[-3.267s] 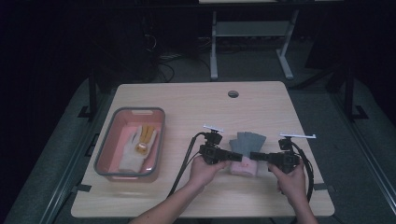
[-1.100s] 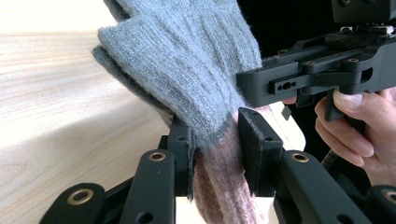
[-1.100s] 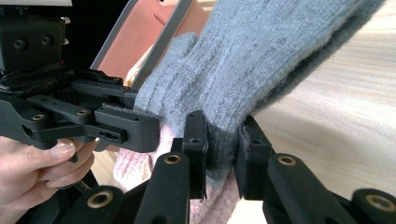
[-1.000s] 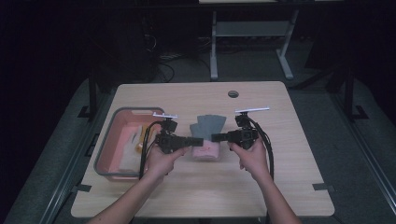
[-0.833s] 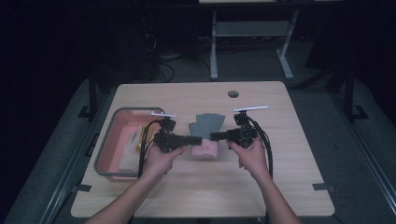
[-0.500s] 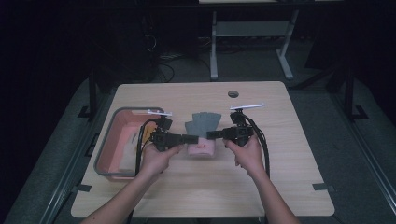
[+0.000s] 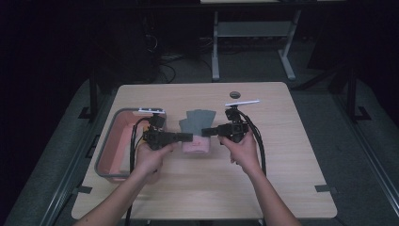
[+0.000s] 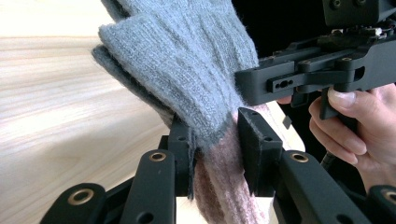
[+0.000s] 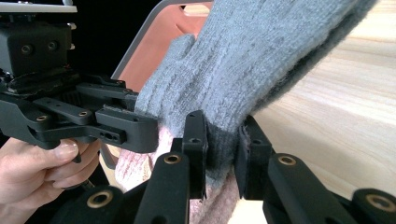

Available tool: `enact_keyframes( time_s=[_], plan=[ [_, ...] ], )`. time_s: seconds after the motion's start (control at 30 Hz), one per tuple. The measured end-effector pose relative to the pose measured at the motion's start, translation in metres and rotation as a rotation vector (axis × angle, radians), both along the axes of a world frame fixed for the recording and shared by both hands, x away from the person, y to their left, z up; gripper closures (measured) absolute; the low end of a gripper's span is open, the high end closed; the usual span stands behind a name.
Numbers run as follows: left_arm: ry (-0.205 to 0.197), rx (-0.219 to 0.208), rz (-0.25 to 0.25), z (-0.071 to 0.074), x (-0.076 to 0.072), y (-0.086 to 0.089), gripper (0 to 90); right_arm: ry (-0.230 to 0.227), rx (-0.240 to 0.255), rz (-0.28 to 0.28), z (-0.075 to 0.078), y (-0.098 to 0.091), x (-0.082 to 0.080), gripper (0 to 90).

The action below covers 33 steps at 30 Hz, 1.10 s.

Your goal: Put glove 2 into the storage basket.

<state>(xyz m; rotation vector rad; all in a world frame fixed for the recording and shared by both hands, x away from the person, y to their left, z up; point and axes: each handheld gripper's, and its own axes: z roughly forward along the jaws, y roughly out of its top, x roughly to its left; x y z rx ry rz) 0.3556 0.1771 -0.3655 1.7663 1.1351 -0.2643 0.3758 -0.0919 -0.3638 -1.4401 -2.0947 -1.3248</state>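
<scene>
The glove (image 7: 196, 123) — grey knit with a pink cuff — hangs between my two grippers just above the middle of the table (image 7: 282, 188), its grey fingers fanned toward the far edge and the pink cuff drooping toward me. My left gripper (image 7: 187, 137) is clenched on the knit right where grey meets pink, and in the left gripper view the fabric (image 8: 205, 121) bunches between the pads; my right gripper (image 7: 207, 132) is clamped on the same band from the other side, the cloth (image 9: 224, 140) squeezed thin between its jaws. Both bites look shallow to me, near the edge of the cuff, so the main risk is the knit creeping out of one grip if I pull the hands apart too briskly — then the glove swings on the other grip and drops wherever it likes. The pink tray (image 7: 109, 155) sits just to the left, with something pale in it that I cannot make out; if that is the destination, the trailing fingers could drape over its rim instead of landing inside. The two gripper noses are also very close together, so a careless turn could knock them against each other.
</scene>
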Motion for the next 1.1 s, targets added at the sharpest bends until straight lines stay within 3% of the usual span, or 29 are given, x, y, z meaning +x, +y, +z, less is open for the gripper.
enact_keyframes(
  time_s=[0.5,1.1],
  plan=[
    [-0.007,0.004,0.031,0.005,0.000,0.029,68.5,-0.013,-0.003,0.043,0.004,0.029,0.010,76.2],
    [-0.030,0.024,0.071,0.014,-0.009,0.075,68.8,-0.007,0.039,0.106,0.009,0.073,0.017,76.1]
  ],
)
